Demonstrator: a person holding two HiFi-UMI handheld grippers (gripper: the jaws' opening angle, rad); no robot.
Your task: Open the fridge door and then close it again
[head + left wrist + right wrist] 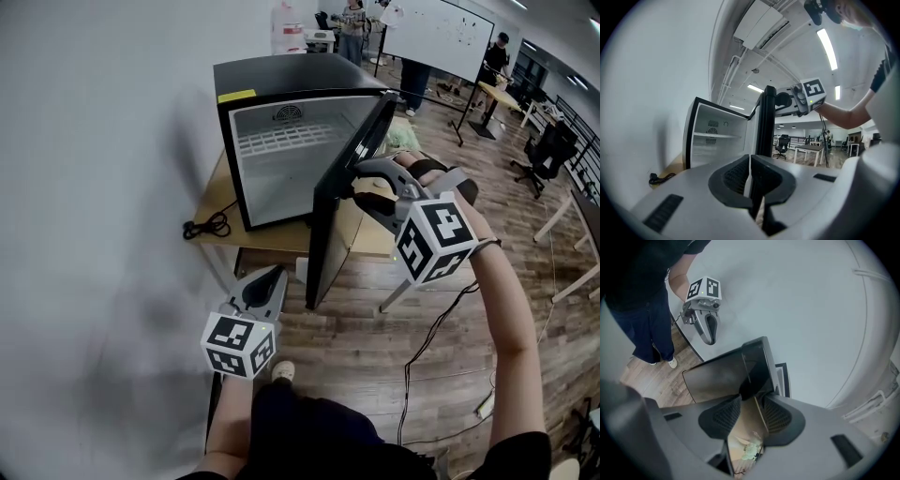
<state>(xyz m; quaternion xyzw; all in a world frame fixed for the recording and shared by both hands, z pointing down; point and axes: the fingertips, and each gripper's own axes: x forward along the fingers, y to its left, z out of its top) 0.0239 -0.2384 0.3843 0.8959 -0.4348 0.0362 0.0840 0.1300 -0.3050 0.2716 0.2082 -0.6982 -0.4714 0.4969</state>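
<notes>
spread well apart, the jaws of the right gripper (752,399) have the upper edge of the fridge door (328,234) right at their tips. i can see tabletop through most of the gap between the pads, so to my eye they bear on the door rather than pinch it. the left gripper (277,277) has its jaws pressed together on nothing. it hangs low in front of the table (366,239), pointed roughly level at the fridge (281,75) and well apart from the door. the door is swung right out, standing upright on its long axis, hinged at the fridge's far right corner with its free edge toward the person. the white compartment (281,159) lies bare, off to the door's left. what matters for closing is that the right gripper is on the door's outer side, up near the top, and is much the nearer of the two. a push from there toward the wall should swing the door home, i reckon, provided the tips don't slide off that narrow edge.
</notes>
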